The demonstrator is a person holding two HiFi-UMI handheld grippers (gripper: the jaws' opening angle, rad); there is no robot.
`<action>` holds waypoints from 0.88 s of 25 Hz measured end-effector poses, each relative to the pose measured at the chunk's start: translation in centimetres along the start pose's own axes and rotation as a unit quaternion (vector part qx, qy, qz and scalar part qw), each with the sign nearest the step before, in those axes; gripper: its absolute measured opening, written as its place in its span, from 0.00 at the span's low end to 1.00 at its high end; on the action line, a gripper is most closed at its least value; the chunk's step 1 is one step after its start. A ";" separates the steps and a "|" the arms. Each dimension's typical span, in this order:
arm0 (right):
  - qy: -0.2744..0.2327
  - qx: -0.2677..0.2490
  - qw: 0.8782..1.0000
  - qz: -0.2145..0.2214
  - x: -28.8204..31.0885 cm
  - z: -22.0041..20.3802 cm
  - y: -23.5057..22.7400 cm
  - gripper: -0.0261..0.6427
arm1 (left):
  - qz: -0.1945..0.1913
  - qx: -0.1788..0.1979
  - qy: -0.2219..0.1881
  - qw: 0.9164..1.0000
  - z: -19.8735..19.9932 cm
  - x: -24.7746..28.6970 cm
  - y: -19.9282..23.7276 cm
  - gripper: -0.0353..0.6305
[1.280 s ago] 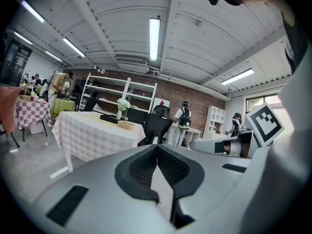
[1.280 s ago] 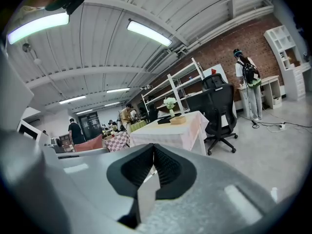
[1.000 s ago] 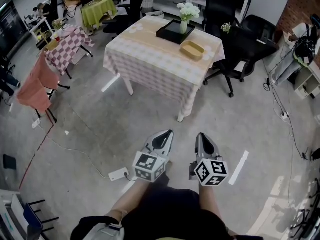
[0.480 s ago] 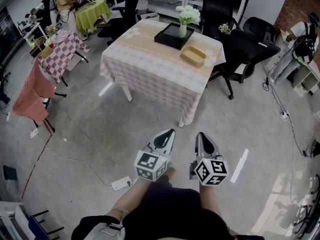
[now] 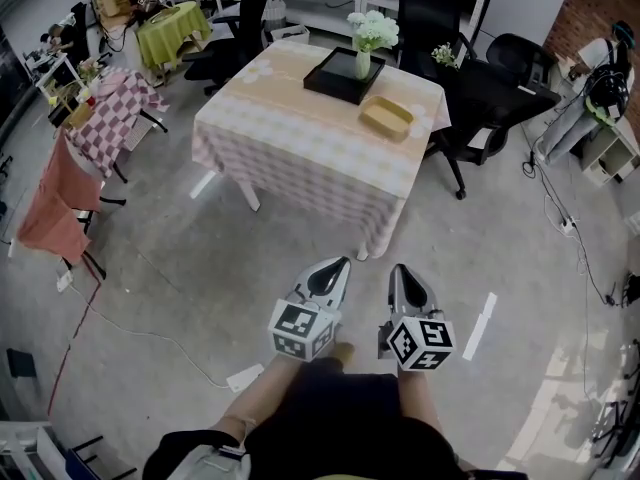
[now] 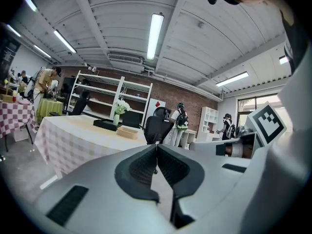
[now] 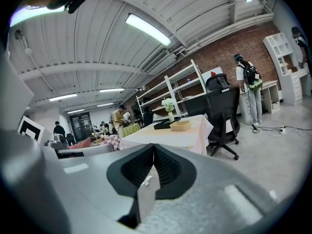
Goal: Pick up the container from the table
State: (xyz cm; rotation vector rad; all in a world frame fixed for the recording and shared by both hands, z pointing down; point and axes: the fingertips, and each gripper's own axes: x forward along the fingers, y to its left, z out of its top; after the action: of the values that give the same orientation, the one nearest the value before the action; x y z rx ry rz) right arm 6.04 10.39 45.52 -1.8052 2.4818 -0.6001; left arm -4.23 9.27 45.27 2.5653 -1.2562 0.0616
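The shallow tan container point(image 5: 386, 118) sits on the checked-cloth desk point(image 5: 290, 133) in the upper centre of the head view. It is just to the lower right of a black tray point(image 5: 335, 76) that carries a vase of white flowers point(image 5: 367, 38). At lower centre, well apart from the desk, the left claw point(image 5: 336, 268) and the right claw point(image 5: 399, 273) are each pressed together, with nothing between.

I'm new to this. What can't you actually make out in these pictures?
- Shallow tan container: contents; tiny in head view, side-on in both gripper views.
- Pink checked-cloth table: underside, head view; its cloth hides it.
- Person's hands: head view; left gripper and right gripper cover them.
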 end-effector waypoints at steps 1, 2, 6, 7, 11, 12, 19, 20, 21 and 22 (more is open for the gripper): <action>0.000 0.000 1.000 -0.002 0.2 0.0 0.0 0.05 | -0.002 0.000 0.001 1.000 0.0 0.2 0.2 0.07; -0.001 -0.001 1.000 -0.004 0.5 0.1 -0.1 0.05 | -0.004 0.000 0.001 1.000 0.0 0.4 0.4 0.07; 0.000 -0.004 1.000 -0.004 1.1 0.0 0.0 0.05 | -0.009 -0.003 0.003 1.000 -0.3 0.9 1.0 0.07; 0.001 -0.003 1.000 -0.004 1.1 -0.1 0.1 0.05 | -0.010 -0.003 0.004 1.000 -0.3 1.0 1.1 0.07; 0.007 -0.005 1.000 -0.005 1.2 -0.1 -0.2 0.05 | -0.013 -0.005 0.006 1.000 -0.2 1.3 1.0 0.07; 0.008 -0.007 1.000 -0.006 1.3 0.0 -0.2 0.05 | -0.012 -0.006 0.007 1.000 -0.2 1.3 1.1 0.07; 0.012 -0.009 1.000 0.005 2.0 0.2 -0.4 0.05 | 0.000 -0.013 0.007 1.000 -0.5 1.4 1.6 0.07; 0.014 -0.010 1.000 0.008 2.2 0.1 -0.4 0.05 | 0.003 -0.012 0.007 1.000 -0.5 1.4 1.7 0.07; 0.015 -0.010 1.000 0.011 2.5 0.1 -0.4 0.05 | 0.006 -0.012 0.006 1.000 -0.4 1.4 2.0 0.07; 0.017 -0.010 1.000 0.013 2.7 0.0 -0.3 0.05 | 0.010 -0.013 0.004 1.000 -0.3 1.5 2.2 0.07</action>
State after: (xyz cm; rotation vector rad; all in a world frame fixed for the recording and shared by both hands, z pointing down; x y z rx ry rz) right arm 5.44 7.79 46.15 -1.7803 2.5388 -0.6102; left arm -5.03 6.91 46.34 2.5285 -1.2704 0.0592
